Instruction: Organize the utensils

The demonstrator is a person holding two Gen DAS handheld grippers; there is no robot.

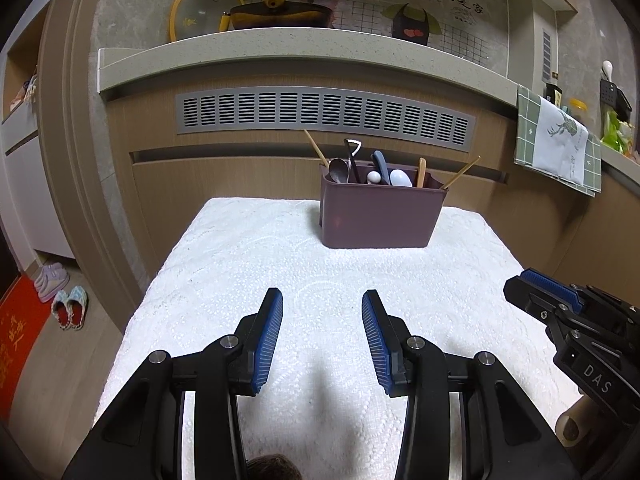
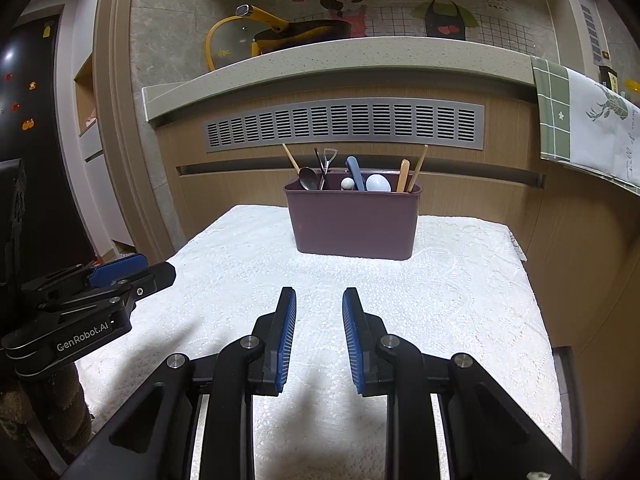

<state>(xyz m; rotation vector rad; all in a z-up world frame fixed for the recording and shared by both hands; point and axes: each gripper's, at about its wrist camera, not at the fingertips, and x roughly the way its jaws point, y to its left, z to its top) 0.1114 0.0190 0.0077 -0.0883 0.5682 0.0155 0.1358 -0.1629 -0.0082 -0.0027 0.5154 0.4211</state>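
A dark purple utensil holder (image 1: 382, 216) (image 2: 354, 224) stands at the far end of a white textured cloth (image 1: 280, 264) (image 2: 460, 288). Several utensils stick up out of it: a metal spoon (image 1: 339, 169) (image 2: 308, 178), chopsticks (image 1: 460, 173) (image 2: 417, 168), a peeler, a blue handle (image 2: 355, 172) and a white spoon (image 1: 401, 178) (image 2: 378, 183). My left gripper (image 1: 322, 300) hovers over the near part of the cloth, open, with nothing between its fingers. My right gripper (image 2: 319, 296) hovers beside it, open and empty. Each gripper shows at the edge of the other's view.
A wooden cabinet front with a grey vent grille (image 1: 324, 114) (image 2: 344, 124) rises behind the table. A stone counter (image 1: 280, 52) above it carries a yellow-handled pan (image 1: 276, 12) and a glass lid. A green checked towel (image 1: 556, 140) (image 2: 580, 120) hangs at right. Slippers (image 1: 70, 306) lie on the floor at left.
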